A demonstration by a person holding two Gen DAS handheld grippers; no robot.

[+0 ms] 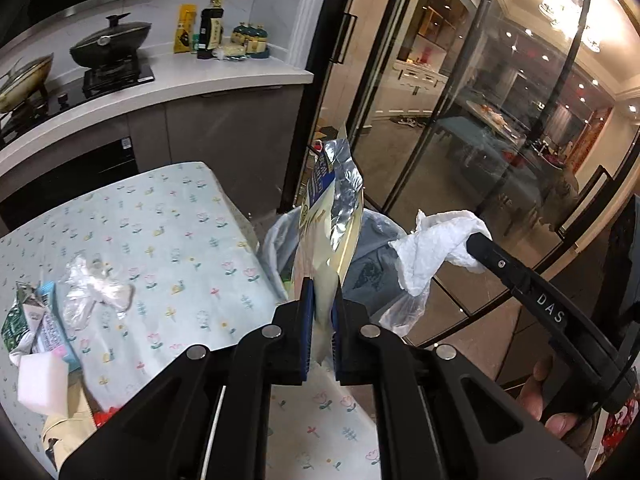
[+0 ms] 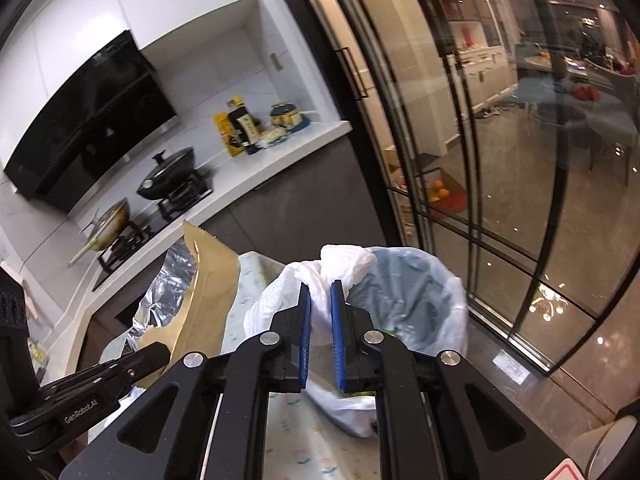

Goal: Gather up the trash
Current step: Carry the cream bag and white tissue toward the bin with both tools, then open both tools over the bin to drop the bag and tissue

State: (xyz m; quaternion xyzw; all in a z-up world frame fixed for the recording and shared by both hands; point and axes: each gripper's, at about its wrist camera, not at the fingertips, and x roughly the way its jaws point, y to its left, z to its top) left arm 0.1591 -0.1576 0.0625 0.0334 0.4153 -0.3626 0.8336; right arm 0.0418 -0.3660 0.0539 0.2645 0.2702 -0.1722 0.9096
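My left gripper [image 1: 322, 285] is shut on the lower edge of a yellow and silver foil pouch [image 1: 336, 208], which stands upright in front of the trash bin [image 1: 376, 272]. The bin has a clear plastic liner and stands past the table's corner. At the right of the left wrist view my right gripper [image 1: 477, 242] holds a crumpled white paper towel [image 1: 434, 246] beside the bin. The right wrist view shows my right gripper [image 2: 320, 285] shut on the paper towel [image 2: 346, 264] just before the bin's mouth [image 2: 416, 292]. To its left are the pouch [image 2: 208, 284] and my left gripper [image 2: 160, 350].
The table [image 1: 168, 216] has a floral cloth and carries crumpled clear plastic [image 1: 94, 286], green and blue wrappers [image 1: 38, 320] and a white foam block [image 1: 42, 380]. Behind it runs a kitchen counter [image 1: 224, 76] with pans and bottles. Glass sliding doors [image 1: 460, 140] stand behind the bin.
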